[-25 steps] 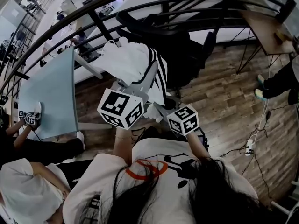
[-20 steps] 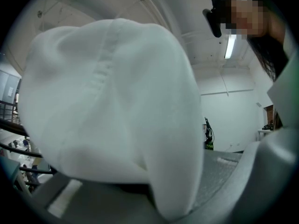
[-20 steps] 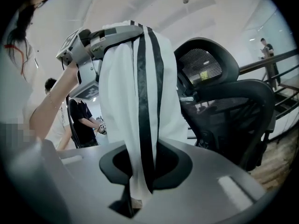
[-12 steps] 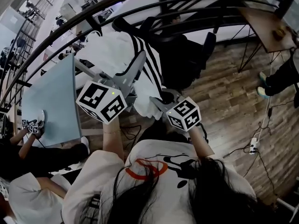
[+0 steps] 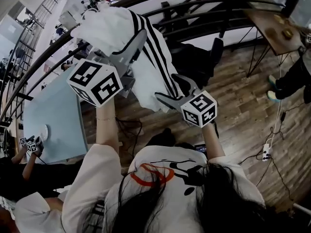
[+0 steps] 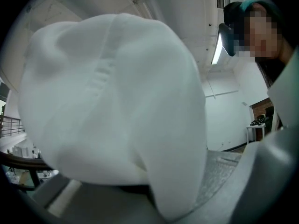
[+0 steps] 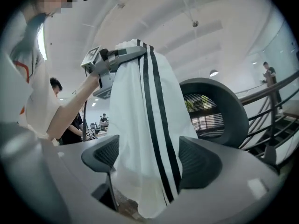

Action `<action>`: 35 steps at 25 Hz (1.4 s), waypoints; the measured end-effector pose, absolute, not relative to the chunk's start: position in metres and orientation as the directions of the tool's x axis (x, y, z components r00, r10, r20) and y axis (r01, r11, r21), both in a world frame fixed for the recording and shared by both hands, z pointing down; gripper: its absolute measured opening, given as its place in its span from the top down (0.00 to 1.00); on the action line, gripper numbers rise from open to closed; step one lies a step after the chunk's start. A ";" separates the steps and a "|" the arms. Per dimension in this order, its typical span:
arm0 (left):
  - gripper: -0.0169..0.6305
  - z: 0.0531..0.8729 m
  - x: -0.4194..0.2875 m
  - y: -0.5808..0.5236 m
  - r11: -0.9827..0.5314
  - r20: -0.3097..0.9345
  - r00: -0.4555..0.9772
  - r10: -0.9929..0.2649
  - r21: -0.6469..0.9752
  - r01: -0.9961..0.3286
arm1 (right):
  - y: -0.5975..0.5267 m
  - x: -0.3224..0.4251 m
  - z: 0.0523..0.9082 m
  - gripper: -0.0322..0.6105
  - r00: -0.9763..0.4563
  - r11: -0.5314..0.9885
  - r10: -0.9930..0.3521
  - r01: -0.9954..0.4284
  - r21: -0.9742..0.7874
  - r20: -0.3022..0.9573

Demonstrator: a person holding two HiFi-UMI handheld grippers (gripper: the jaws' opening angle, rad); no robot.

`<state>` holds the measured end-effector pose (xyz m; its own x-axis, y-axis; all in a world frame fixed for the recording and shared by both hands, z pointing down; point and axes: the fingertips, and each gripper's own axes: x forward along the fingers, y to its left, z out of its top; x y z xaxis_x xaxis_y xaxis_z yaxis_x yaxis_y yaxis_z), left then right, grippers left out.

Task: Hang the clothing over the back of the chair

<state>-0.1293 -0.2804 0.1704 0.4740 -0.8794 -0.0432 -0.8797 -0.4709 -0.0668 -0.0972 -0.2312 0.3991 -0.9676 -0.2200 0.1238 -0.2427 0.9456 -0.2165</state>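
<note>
The clothing [image 5: 121,28] is a white garment with black side stripes [image 7: 154,125]. My left gripper [image 5: 137,37] is shut on its top and holds it high above the black office chair [image 5: 197,59]; white cloth [image 6: 117,101] fills the left gripper view. My right gripper [image 5: 171,90] is lower and to the right, and its jaws have just been opening. They now stand open [image 7: 152,157], and the garment hangs loose between the pads [image 7: 201,160] without being pinched. The chair's rounded back [image 7: 224,111] shows behind the hanging cloth.
A glass-topped table [image 5: 53,110] stands at the left, with seated people at the lower left. A black railing [image 5: 194,4] runs behind the chair. A wooden table [image 5: 272,23] and another person's legs [image 5: 291,81] are at the right. Cables and a power strip [image 5: 265,154] lie on the floor.
Both grippers have risen, and the garment has gone up with the left one. The right jaws were closed on the cloth and have opened, letting it go.
</note>
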 end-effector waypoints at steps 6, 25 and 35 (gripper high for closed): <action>0.74 0.141 -0.133 -0.310 -0.536 -0.039 0.541 -0.840 -0.095 -0.839 | -0.243 -0.096 0.410 0.25 -0.954 0.937 -0.252 -0.282 -0.206 0.160; 0.73 0.224 -0.116 -0.445 -0.734 0.352 0.688 -0.635 0.005 -0.680 | -0.265 -0.136 0.436 0.22 -0.930 0.912 -0.291 -0.341 -0.228 0.224; 0.67 0.298 -0.096 -0.459 -0.890 0.655 0.695 -0.295 0.077 -0.450 | -0.269 -0.145 0.434 0.25 -0.927 0.891 -0.322 -0.365 -0.270 0.191</action>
